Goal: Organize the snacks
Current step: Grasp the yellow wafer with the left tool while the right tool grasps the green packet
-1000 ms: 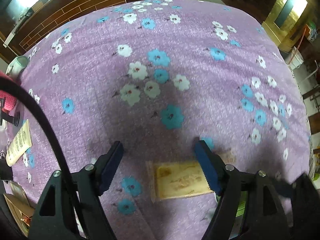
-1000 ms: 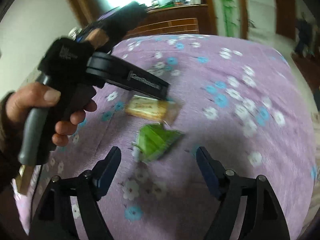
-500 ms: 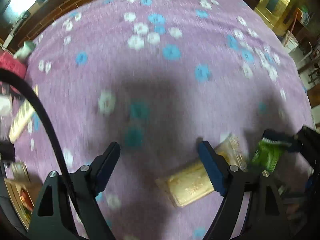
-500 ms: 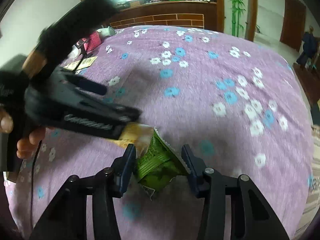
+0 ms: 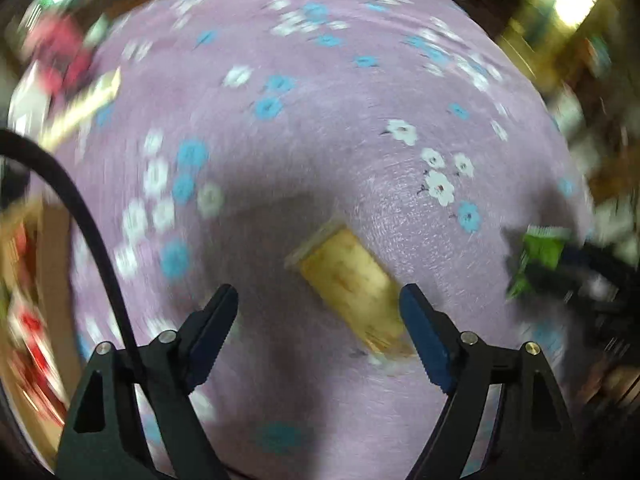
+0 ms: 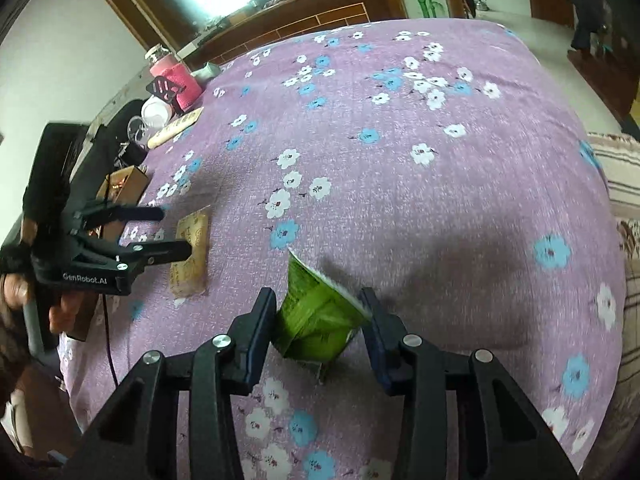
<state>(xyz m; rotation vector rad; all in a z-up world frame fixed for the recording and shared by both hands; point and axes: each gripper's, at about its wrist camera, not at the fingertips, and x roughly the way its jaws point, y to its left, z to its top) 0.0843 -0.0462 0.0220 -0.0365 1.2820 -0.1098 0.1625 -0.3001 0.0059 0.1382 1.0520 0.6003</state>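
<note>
Right gripper pinching a green snack packet over the purple cloth; left gripper spread beside a tan packet.

The green snack packet (image 6: 316,316) sits squeezed between the two fingers of the right gripper (image 6: 320,316), its sealed end tipped up above the flowered purple cloth (image 6: 440,184). To its left a tan snack packet (image 6: 191,252) lies flat on the cloth. The left gripper (image 5: 316,320) has its fingers spread wide, nothing between them; the tan packet (image 5: 352,292) lies just ahead, closer to the right-hand finger, though blur hides whether they touch. Near the far left edge of the cloth stand a pink-wrapped jar (image 6: 176,76), a white cup (image 6: 155,114) and a brown box (image 6: 124,190).
</note>
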